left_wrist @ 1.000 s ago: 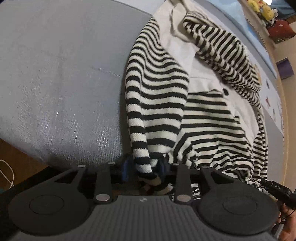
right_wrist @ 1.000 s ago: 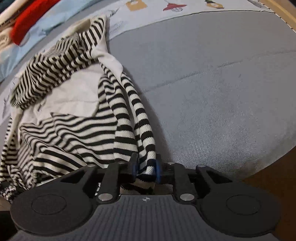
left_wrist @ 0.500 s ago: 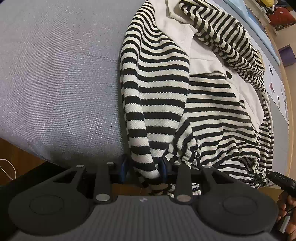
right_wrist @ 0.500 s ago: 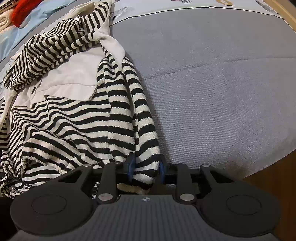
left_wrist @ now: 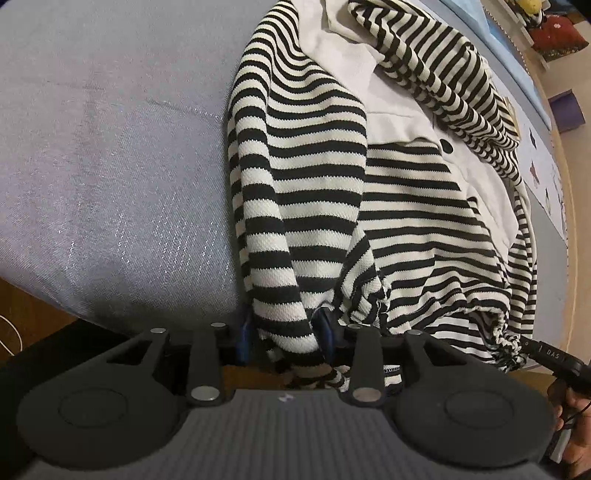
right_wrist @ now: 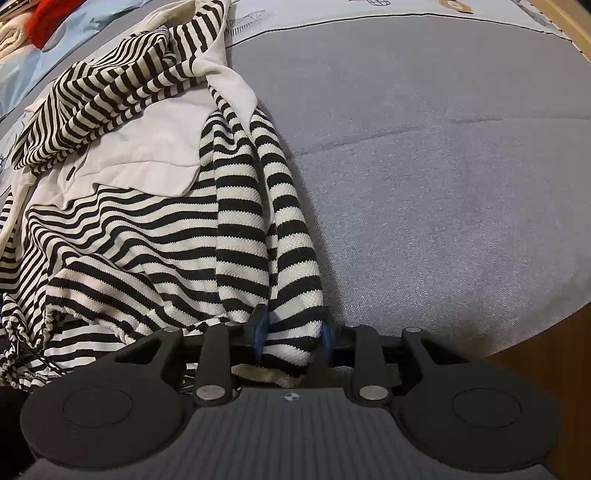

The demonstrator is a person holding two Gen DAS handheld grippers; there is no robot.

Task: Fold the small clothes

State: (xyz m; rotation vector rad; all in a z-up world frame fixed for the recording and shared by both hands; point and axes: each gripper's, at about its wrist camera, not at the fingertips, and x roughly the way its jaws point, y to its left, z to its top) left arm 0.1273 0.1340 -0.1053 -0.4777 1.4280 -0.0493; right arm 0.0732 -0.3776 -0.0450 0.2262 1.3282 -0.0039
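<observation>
A small black-and-white striped jacket point(left_wrist: 413, 221) with white lining lies crumpled on a grey bed cover point(left_wrist: 110, 147). Its one sleeve point(left_wrist: 295, 184) runs down to the bed's edge and passes between the jaws of my left gripper point(left_wrist: 284, 332). Thin gaps show beside the blue pads, and the cuff hangs past them. In the right wrist view the jacket point(right_wrist: 122, 229) fills the left half. The other sleeve point(right_wrist: 258, 221), folded double, fills my right gripper point(right_wrist: 293, 332). Its jaws are opening, and the pads still touch the cloth.
Bare grey cover point(right_wrist: 443, 166) stretches to the right of the jacket, wooden floor point(right_wrist: 546, 354) below the bed's edge. A red item point(right_wrist: 51, 14) and light blue printed bedding point(right_wrist: 22, 70) lie at the far side. A person's hand point(left_wrist: 576, 413) with a black cable shows at lower right.
Both cameras have tipped nearer to the jacket, so it fills more of each view. The right jaws have widened, and both sleeves now spread broader between the pads.
</observation>
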